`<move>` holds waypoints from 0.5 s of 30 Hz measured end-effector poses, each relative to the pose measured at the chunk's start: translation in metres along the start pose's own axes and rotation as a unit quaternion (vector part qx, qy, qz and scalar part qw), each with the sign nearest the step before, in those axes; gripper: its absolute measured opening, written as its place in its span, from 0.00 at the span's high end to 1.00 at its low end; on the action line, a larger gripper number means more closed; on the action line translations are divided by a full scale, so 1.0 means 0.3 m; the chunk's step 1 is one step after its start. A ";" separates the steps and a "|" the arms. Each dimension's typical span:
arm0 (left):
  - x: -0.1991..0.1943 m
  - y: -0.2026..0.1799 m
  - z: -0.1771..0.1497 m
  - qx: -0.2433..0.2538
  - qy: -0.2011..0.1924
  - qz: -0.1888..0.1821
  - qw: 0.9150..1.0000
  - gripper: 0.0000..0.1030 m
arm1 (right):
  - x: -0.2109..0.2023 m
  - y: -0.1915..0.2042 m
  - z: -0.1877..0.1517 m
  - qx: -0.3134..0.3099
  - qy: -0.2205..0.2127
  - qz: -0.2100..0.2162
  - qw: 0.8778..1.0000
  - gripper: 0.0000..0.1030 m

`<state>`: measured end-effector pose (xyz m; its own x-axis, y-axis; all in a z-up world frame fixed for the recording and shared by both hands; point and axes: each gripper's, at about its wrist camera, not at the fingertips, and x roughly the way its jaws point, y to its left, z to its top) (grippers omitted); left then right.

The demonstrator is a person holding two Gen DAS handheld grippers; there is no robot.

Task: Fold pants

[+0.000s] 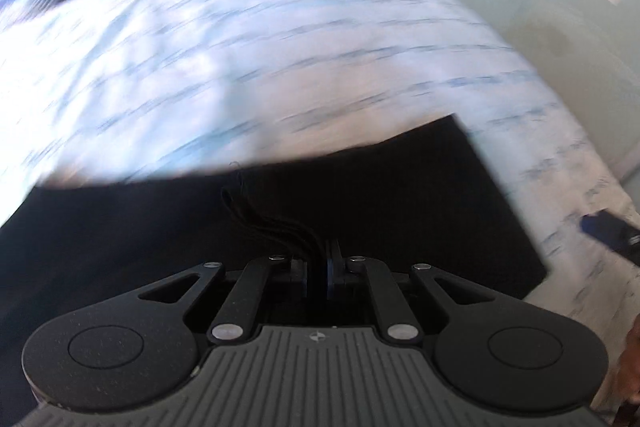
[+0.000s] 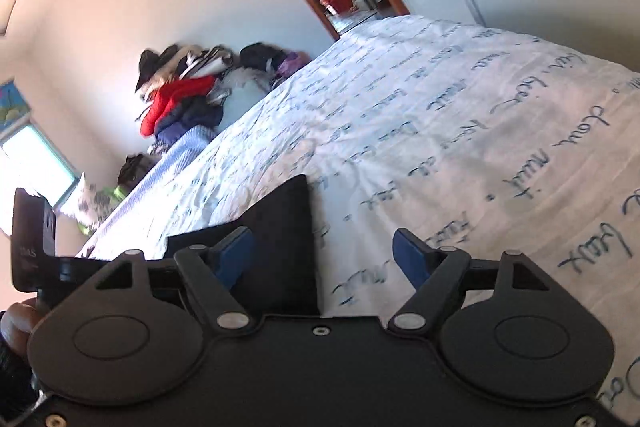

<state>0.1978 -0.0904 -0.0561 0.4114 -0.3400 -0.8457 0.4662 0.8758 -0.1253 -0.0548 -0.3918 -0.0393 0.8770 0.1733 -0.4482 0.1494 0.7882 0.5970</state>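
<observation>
Black pants (image 1: 360,195) lie folded flat on a bed covered by a white sheet (image 1: 240,47) printed with blue handwriting. In the left wrist view, which is blurred, the left gripper (image 1: 318,267) has its jaws nearly together, pinching a bunched strip of the pants' black fabric that rises toward 11 o'clock from the fingertips. A dark blue and black object shows at 4 o'clock on the sheet, too blurred to identify. In the right wrist view, the right gripper (image 2: 324,259) has its blue-padded jaws spread wide with nothing between the pads; the pants sit at 10 o'clock from its fingertips, behind the left finger. A pile of clothes (image 2: 188,95) rests against the wall at 10 o'clock.
</observation>
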 end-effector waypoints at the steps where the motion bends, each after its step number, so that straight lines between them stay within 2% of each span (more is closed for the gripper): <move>1: -0.013 0.060 -0.023 -0.014 0.006 0.006 1.000 0.89 | 0.033 0.005 0.001 0.000 0.005 0.007 1.000 0.23; 4: -0.065 0.204 -0.087 -0.049 0.004 0.013 0.999 0.86 | 0.094 0.047 0.000 0.021 0.026 0.042 0.999 0.23; 6: -0.094 0.257 -0.107 -0.063 -0.008 0.016 0.998 0.85 | 0.148 0.090 0.011 0.055 0.042 0.097 0.993 0.23; 8: -0.111 0.290 -0.120 -0.066 -0.024 0.024 0.997 0.83 | 0.212 0.154 0.017 0.096 0.063 0.154 0.981 0.23; 10: -0.105 0.312 -0.132 -0.075 -0.029 0.028 0.996 0.82 | 0.300 0.224 0.008 0.133 0.103 0.206 0.964 0.23; 11: -0.102 0.323 -0.143 -0.082 -0.031 0.022 0.996 0.82 | 0.348 0.260 -0.006 0.144 0.128 0.215 0.957 0.23; 13: -0.097 0.328 -0.157 -0.086 -0.039 0.018 0.995 0.82 | 0.452 0.290 -0.037 0.139 0.164 0.183 0.959 0.23; 14: -0.096 0.329 -0.162 -0.089 -0.042 0.016 0.995 0.82 | 0.508 0.281 -0.056 0.128 0.179 0.143 0.965 0.23; 15: -0.094 0.328 -0.166 -0.092 -0.044 0.014 0.995 0.83 | 0.553 0.259 -0.076 0.131 0.197 0.097 0.967 0.29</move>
<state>0.1932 0.0225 -0.0703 0.4928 -0.3358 -0.8027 0.3058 0.9305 -0.2015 0.0920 -0.2883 -0.0824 0.6658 0.5557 -0.4978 0.1551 0.5496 0.8209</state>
